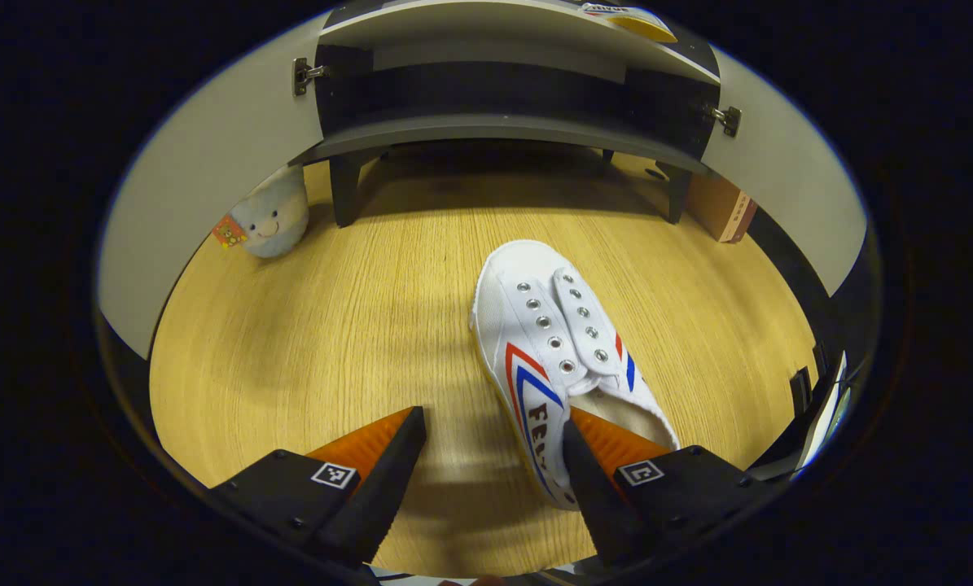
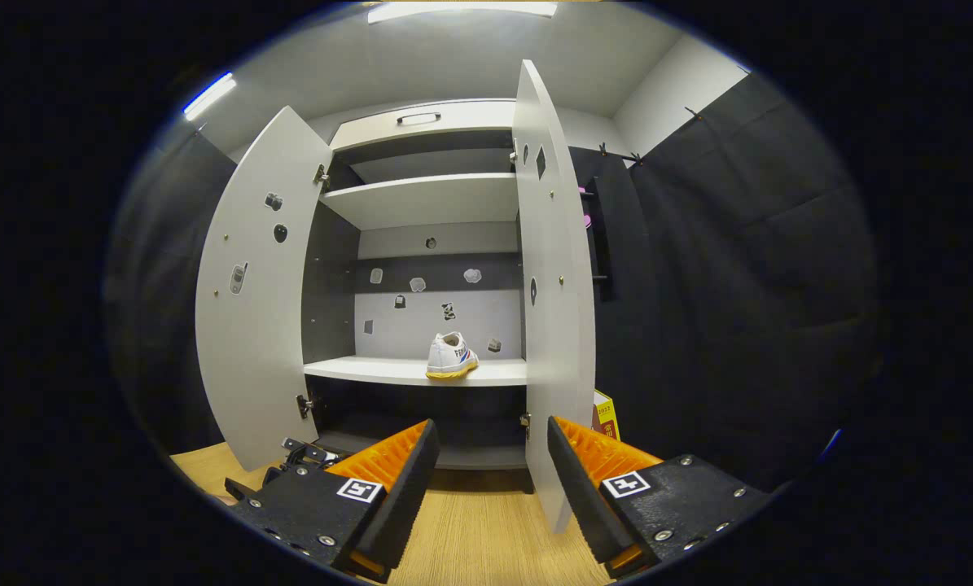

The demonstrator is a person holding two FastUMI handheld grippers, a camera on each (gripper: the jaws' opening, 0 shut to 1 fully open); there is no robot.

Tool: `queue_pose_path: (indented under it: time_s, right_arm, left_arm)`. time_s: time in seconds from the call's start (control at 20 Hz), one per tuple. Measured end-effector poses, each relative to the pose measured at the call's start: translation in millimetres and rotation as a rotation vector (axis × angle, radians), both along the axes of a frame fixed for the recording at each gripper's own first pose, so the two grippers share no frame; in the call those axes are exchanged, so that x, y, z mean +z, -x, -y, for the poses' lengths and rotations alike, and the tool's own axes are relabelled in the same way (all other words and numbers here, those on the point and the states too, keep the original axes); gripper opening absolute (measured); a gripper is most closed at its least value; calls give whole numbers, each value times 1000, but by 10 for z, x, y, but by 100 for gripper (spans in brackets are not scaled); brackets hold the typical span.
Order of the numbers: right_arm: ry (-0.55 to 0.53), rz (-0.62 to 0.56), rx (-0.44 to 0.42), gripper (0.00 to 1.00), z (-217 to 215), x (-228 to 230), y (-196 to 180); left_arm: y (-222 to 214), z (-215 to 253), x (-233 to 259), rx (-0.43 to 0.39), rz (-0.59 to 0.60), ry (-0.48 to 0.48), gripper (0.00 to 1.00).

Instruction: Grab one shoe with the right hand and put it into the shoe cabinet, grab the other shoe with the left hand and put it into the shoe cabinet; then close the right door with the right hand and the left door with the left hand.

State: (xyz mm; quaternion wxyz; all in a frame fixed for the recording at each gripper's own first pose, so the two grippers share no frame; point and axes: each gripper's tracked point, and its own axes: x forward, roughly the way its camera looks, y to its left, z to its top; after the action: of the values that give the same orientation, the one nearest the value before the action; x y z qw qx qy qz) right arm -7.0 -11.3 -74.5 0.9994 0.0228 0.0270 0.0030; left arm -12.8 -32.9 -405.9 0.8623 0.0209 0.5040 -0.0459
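One white canvas sneaker (image 2: 452, 356) already sits on the shoe cabinet's (image 2: 421, 203) lower shelf (image 2: 372, 371), toe turned away from you, its yellowish sole at the shelf's front edge. Your right gripper (image 2: 490, 464) hangs in front of the cabinet, jaws wide and holding nothing. The second sneaker (image 1: 563, 358), laceless with metal eyelets and red and blue stripes on its side, lies on the wood-grain floor (image 1: 331, 342) in front of the cabinet's dark legs. Your left gripper (image 1: 494, 464) reaches it with jaws wide; one finger appears to dip into the shoe's opening at the heel, with nothing clamped yet. Left to do, by this look: lift that shoe, shelve it, then swing shut both flat grey doors, right door (image 2: 551, 285) and left door (image 2: 254, 301).
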Motion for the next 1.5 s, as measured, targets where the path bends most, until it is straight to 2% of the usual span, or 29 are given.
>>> queue_pose_path:
  time_s: [0.1, 0.2, 0.3, 0.4, 0.5, 0.55, 0.6, 0.65, 0.7, 0.8, 0.95, 1.2, 1.3, 1.5]
  right_arm:
    - [-1, -5, 2, 83, 0, -12, -5]
    - [-2, -12, 8, 83, -11, -29, -25]
    - [-5, -25, 16, 83, -32, -57, -42]
    - [-5, -32, 21, 83, -49, -49, -41]
    - [-3, -32, 23, 83, -55, -34, -35]
    - [-2, -33, 20, 83, -51, -32, -30]
    - [-2, -37, 18, 83, -50, -33, -31]
    - [-3, -40, 16, 83, -46, -40, -29]
    - [-6, -41, 13, 83, -44, -34, -36]
    - [-13, -43, 9, 83, -43, -39, -37]
    - [-19, -42, 15, 83, -62, -36, -58]
    - [-18, -20, 25, 83, -113, 21, -124]
    - [-20, -17, 32, 83, -145, 28, -154]
    - [-28, -14, 52, 83, -232, 27, -221]
  left_arm:
    - [-109, 31, 29, -3, 80, 12, 100]
    - [-214, 50, 41, -33, 211, 27, 100]
    - [-383, 33, 3, -1, 331, 36, 100]
    - [-468, 118, -140, 49, 343, 81, 100]
    - [-541, 160, -79, 50, 375, 75, 97]
    - [-564, 165, -82, 30, 382, 53, 89]
    - [-586, 163, -98, 10, 382, 28, 59]
    - [-613, 127, -102, 4, 389, 5, 48]
    - [-634, 102, -107, 7, 388, -15, 28]
    - [-618, 109, -116, 9, 385, -28, 15]
    - [-585, 94, -101, 13, 358, 10, 10]
    - [-411, -129, 179, 117, 371, 11, 8]
    - [-361, -194, 476, 136, 403, 5, 9]
    - [-430, -221, 1454, 152, 537, 9, 8]
